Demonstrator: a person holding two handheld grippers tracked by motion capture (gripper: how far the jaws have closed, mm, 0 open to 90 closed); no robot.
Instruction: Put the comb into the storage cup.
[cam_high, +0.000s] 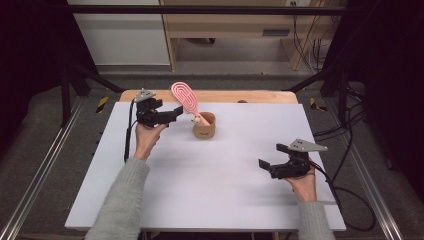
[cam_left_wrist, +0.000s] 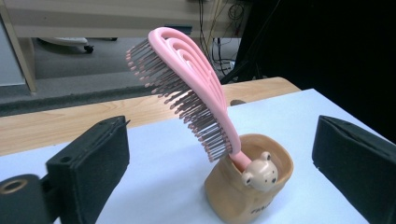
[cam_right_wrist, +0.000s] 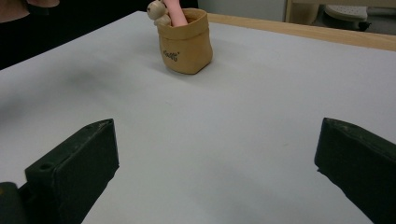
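Observation:
A pink hairbrush (cam_high: 183, 97) stands tilted, handle down, in a small tan pouch-shaped holder (cam_high: 204, 127) at the back middle of the white board. A little bear figure (cam_left_wrist: 260, 175) sits on the holder's rim. My left gripper (cam_high: 172, 116) is open just left of the holder. In the left gripper view the brush (cam_left_wrist: 187, 79) and holder (cam_left_wrist: 243, 193) sit ahead between its spread jaws, untouched. My right gripper (cam_high: 272, 156) is open and holds nothing, low over the board at the front right. The right gripper view has the holder (cam_right_wrist: 187, 44) far ahead.
The white board (cam_high: 210, 190) lies on a wooden table (cam_high: 250, 96) whose edge shows at the back. Metal rails (cam_high: 37, 175) run along both sides. Cables (cam_high: 350, 190) trail at the right. A wooden shelf unit (cam_high: 235, 25) stands behind the table.

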